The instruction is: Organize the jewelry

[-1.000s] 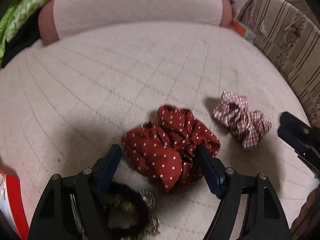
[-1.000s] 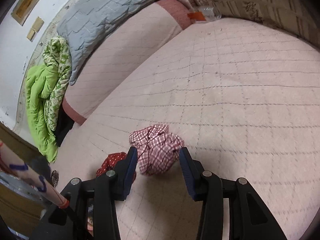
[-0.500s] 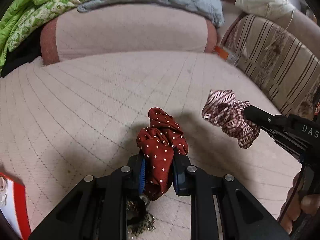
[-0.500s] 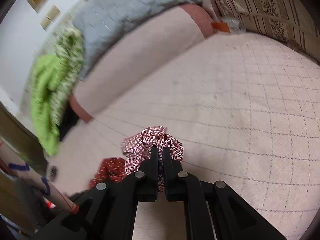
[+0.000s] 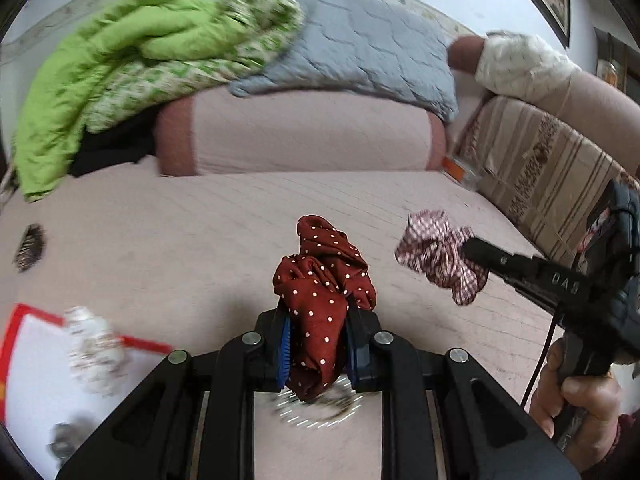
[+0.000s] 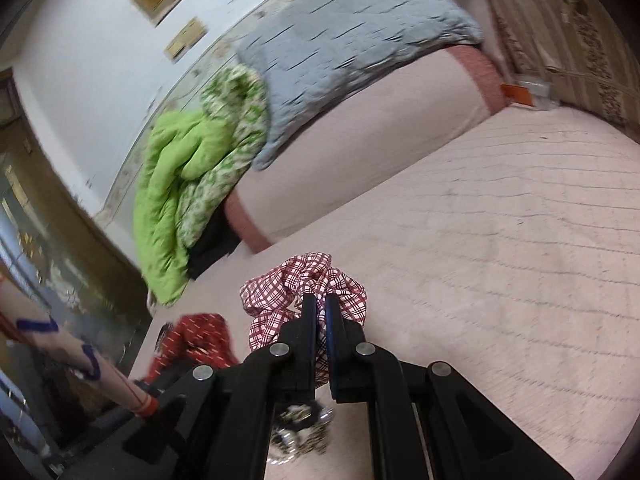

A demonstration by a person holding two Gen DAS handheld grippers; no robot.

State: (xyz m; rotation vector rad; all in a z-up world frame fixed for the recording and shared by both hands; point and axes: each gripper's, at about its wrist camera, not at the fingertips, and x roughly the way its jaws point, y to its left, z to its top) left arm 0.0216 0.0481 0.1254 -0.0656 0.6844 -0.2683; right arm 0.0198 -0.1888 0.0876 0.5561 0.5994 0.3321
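Observation:
My left gripper (image 5: 318,344) is shut on a dark red scrunchie with white dots (image 5: 324,280) and holds it above the pink quilted bed. My right gripper (image 6: 320,312) is shut on a red and white checked scrunchie (image 6: 296,288), also lifted off the bed. The checked scrunchie (image 5: 436,252) and the right gripper (image 5: 472,248) show at the right of the left wrist view. The red scrunchie (image 6: 196,340) shows blurred at the lower left of the right wrist view. Blurred shiny jewelry (image 5: 316,408) lies below the left gripper.
A red-edged white box (image 5: 28,360) with a pale beaded piece (image 5: 94,352) sits at the lower left. A pink bolster (image 5: 296,132), a grey quilt (image 5: 360,48) and green bedding (image 5: 120,56) lie at the back. A striped sofa back (image 5: 548,176) stands at the right.
Both grippers closed on their scrunchies and lifted them off the bed. Both cameras have tilted up toward the wall and moved left.

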